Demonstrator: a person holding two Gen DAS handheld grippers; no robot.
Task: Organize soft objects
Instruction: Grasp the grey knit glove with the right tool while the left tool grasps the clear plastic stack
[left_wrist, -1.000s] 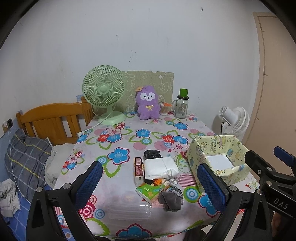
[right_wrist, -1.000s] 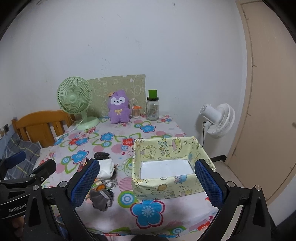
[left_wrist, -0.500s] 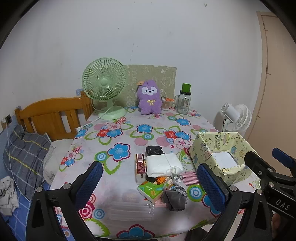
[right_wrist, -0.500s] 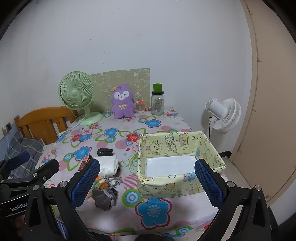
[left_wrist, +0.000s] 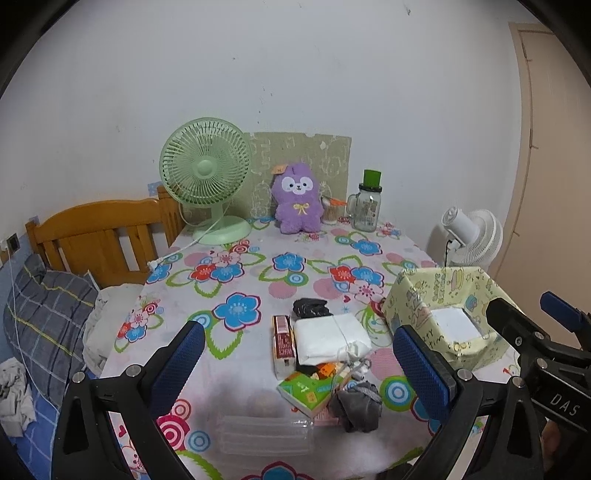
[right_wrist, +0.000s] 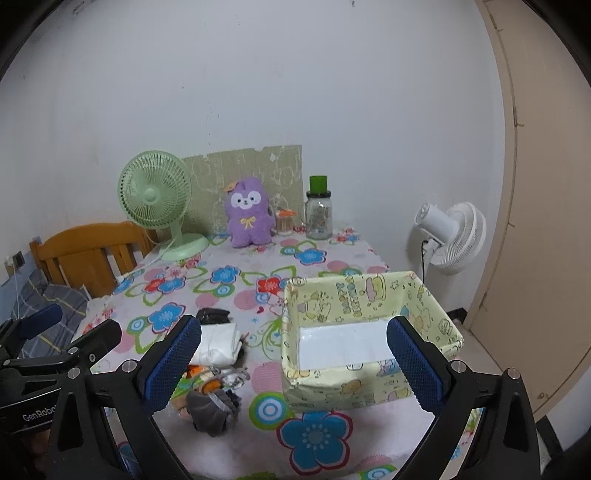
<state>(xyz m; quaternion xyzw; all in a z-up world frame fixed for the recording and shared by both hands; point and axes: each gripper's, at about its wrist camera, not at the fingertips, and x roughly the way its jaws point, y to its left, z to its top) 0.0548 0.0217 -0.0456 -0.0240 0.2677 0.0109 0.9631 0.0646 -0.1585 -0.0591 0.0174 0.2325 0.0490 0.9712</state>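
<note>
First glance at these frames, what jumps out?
The loud floral tablecloth, then the purple plush toy sitting upright at the far edge between the green desk fan and a green-lidded jar. Nearer, a jumble of small items, with a grey sock in front, lies left of the open yellow cartoon-print box. Both tools hang open above the near edge, empty.

A green desk fan (left_wrist: 205, 177) stands at the tabletop's (left_wrist: 243, 280) far left corner, its white cord trailing to the left edge. A glass jar (left_wrist: 365, 206) with a green lid stands along the far edge. A white floor fan (right_wrist: 452, 232) stands beyond the right edge; a wooden bed frame (left_wrist: 92, 236) lies left.
</note>
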